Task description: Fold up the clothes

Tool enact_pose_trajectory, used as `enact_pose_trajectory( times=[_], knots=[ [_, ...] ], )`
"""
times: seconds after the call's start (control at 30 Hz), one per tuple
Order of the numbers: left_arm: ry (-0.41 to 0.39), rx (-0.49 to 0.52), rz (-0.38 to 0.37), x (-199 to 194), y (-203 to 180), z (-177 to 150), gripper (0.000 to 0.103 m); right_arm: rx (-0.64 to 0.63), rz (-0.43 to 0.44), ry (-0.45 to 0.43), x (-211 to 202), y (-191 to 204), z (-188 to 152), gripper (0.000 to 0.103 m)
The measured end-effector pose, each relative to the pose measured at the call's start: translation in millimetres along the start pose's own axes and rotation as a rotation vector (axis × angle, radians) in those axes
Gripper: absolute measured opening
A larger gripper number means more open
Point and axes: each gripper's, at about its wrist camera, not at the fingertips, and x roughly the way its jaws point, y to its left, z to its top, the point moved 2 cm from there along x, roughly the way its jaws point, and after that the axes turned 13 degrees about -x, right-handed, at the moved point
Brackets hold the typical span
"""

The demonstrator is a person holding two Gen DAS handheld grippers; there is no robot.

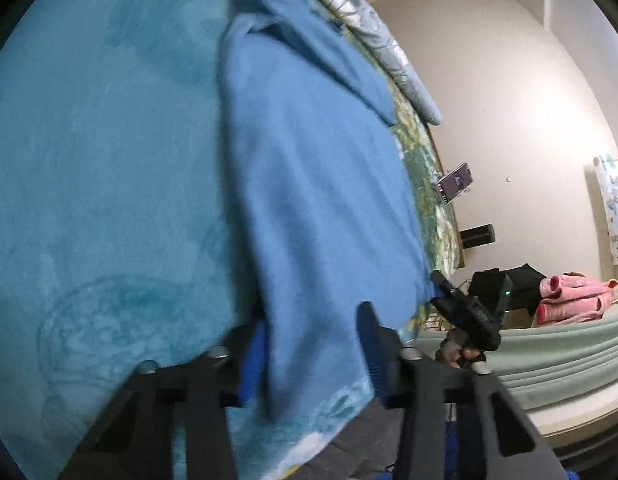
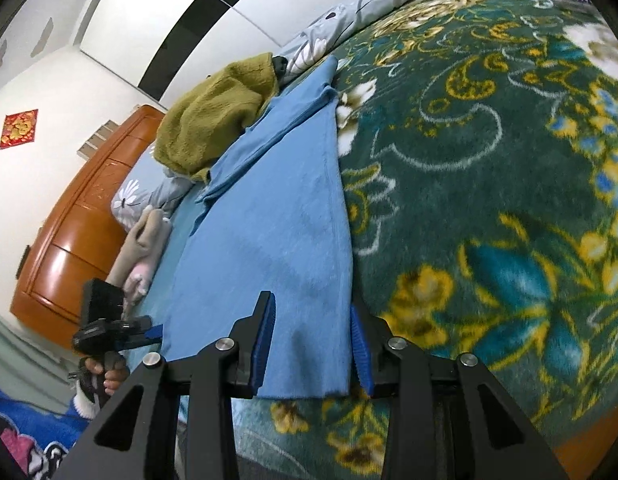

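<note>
The blue garment [image 2: 277, 216] is lying spread lengthwise on the bed's green floral blanket [image 2: 489, 184], stretching forward and away from both hand-held grippers toward the pillows. The right hand-held gripper [image 2: 313, 344] is sitting at the near hem of the garment with its blue-padded fingers [image 2: 265, 344] standing apart; the hem's right corner is lying between them, and neither pad is seen pressing the cloth, so the jaws are reading as open with nothing clamped. To the left of that gripper, the left hand-held gripper [image 2: 149, 330] is reaching the garment's near left corner, held by a hand [image 2: 103, 376] in a blue and white sleeve; from this view its grip cannot be judged. In the left wrist view, the left hand-held gripper [image 1: 313, 356] is showing its fingers [image 1: 371, 344] spread wide, with a hanging fold of the blue garment [image 1: 309, 184] passing between them; the picture is blurred, and contact with the pads cannot be confirmed. To the right of this gripper, the right hand-held gripper [image 1: 465, 308] is appearing at the garment's edge. Ahead of the right gripper, at the garment's far end, an olive fleece garment [image 2: 213, 120] is lying heaped and overlapping the blue cloth, beside grey floral pillows [image 2: 337, 24]. A plush toy [image 2: 143, 248] is lying forward and left, near an orange wooden headboard [image 2: 73, 240].
</note>
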Motion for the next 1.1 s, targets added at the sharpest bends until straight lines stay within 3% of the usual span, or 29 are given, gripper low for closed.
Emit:
enact_pose_trajectory(
  times=[0.13, 0.23, 0.33, 0.4, 0.47, 0.57, 0.77, 0.93, 1.1],
  knots=[
    [-0.001, -0.038, -0.064, 2, 7, 4, 0.024, 0.037, 0.032, -0.016, -2, -4, -1, 0.037],
    [0.012, -0.023, -0.069, 1, 10, 1, 0.02, 0.064, 0.051, -0.029, -4, -6, -1, 0.036],
    [0.042, -0.009, -0.095, -1, 13, -7, 0.02, 0.091, 0.071, -0.043, -6, -8, -1, 0.026],
    [0.052, -0.002, -0.101, -2, 13, -11, 0.006, 0.108, 0.084, -0.051, -7, -9, -1, 0.007],
    [0.052, 0.003, -0.098, -1, 13, -13, 0.003, 0.126, 0.097, -0.06, -8, -11, -1, 0.004],
    [0.016, 0.034, -0.185, -14, 2, -11, 0.003, 0.15, 0.123, -0.078, -11, -12, 0, 0.003],
    [-0.103, 0.149, -0.298, -55, -33, 16, 0.003, 0.134, 0.262, -0.191, -26, 6, 29, 0.003],
    [-0.202, 0.234, -0.318, -71, -58, 55, 0.003, 0.164, 0.309, -0.267, -24, 7, 60, 0.003],
    [-0.286, 0.289, -0.295, -63, -81, 111, 0.003, 0.155, 0.274, -0.29, -9, 9, 112, 0.003]
  ],
)
